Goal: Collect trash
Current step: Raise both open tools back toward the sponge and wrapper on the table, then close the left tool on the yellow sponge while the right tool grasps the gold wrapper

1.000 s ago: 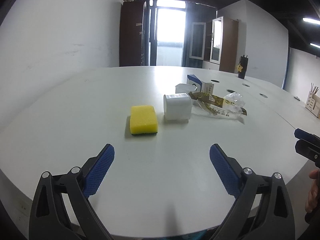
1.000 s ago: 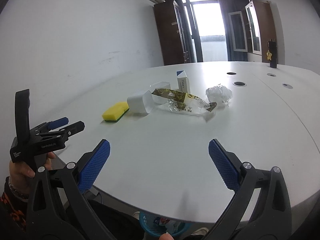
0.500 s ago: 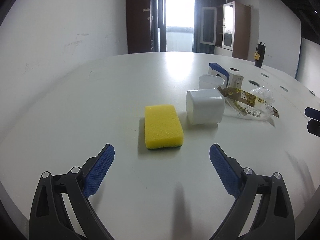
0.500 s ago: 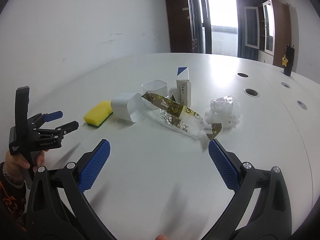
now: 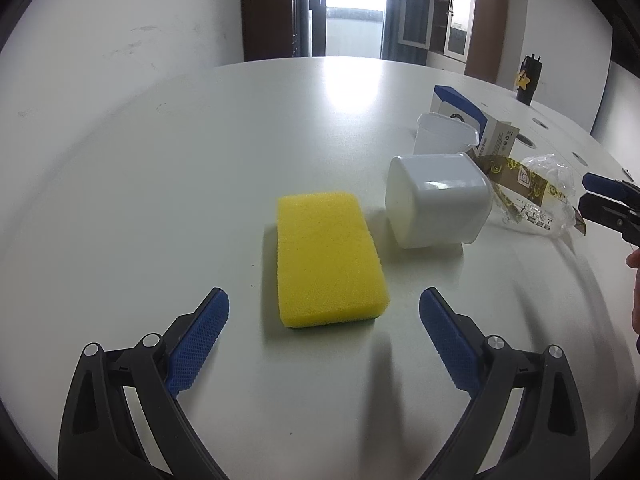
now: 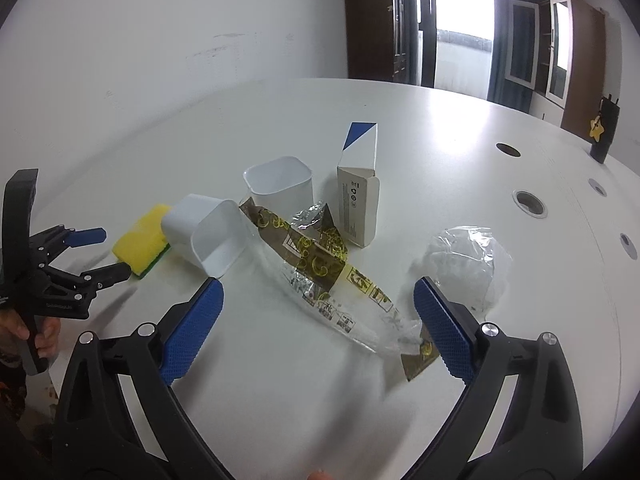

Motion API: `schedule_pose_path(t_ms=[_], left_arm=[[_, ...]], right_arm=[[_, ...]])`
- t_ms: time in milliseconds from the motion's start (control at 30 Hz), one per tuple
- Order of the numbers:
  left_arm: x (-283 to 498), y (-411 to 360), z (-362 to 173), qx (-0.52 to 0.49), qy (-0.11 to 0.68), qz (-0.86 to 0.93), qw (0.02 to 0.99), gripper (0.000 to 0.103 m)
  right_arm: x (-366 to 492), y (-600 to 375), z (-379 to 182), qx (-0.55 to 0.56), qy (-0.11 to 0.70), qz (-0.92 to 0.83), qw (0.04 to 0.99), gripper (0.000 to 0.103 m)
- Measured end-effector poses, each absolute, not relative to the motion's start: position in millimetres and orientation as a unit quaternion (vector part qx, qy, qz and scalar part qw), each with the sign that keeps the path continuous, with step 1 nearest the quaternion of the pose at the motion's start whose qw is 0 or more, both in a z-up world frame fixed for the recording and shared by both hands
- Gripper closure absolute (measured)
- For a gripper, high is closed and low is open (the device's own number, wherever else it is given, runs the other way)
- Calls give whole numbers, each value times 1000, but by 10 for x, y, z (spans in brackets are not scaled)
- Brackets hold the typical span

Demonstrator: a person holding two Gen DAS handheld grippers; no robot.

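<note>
- The left gripper (image 5: pixel 324 312) is seen with its blue pads spread wide above the white table (image 5: pixel 160 200); nothing is pinched, and the near end of the yellow sponge (image 5: pixel 330 258) lies just ahead of the gap between the fingers.
- In the right wrist view the same left gripper (image 6: pixel 106 254) is seen at the far left, held in a hand (image 6: pixel 24 332), its tips just beside the sponge (image 6: pixel 142 236).
- Just right of the sponge, a white plastic container (image 5: pixel 438 200) is lain on its side, its closed base turned toward the sponge.
- Behind it, a second, translucent container (image 6: pixel 280 182) is stood upright with its mouth up.
- To the right of that, a white carton with a blue corner (image 6: pixel 358 184) is stood upright.
- A long clear wrapper with brown and gold print (image 6: pixel 324 276) is stretched from the tipped container toward the near right, across the table.
- The right gripper (image 6: pixel 318 304) is held above this wrapper; its jaws are wide and closing, the wrapper's middle lies in the gap, and no pad is pressed on it.
- A crumpled clear plastic bag (image 6: pixel 466 264) is lain further right, just beyond the right pad.
- Round cable holes (image 6: pixel 530 200) are seen in the table on the far right, and a dark bottle with a yellow star (image 6: pixel 604 128) is stood near the far edge.
</note>
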State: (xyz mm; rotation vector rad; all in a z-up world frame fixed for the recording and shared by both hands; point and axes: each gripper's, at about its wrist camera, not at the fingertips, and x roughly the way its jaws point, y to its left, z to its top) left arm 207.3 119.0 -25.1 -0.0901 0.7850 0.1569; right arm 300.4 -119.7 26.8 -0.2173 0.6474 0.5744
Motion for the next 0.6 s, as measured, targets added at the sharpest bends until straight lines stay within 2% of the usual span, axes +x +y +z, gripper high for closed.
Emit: schedule_pose_path(t_ms=[200,367,500,533,600], left_arm=[[2195,1178,-281,-49,400,66,913,9],[2279,1168,-288,-52,415,66,906,11],[2331,1115,-299,-45,419,64,905,17],[2335,1106,-305,-43,418,66,905,19],[2355,1094,-312,-44,421,65,903,25]], right_arm=[[3270,-1081,143,-116,348,278,888,31],[3374,-1022,24,-110,379,282,874,61],[3334,-1004,-46,-104,391,289,868,77],[3304,-999,-61,-107,391,290,867,84],[3249,-997,-71,-109,393,292,865,92]])
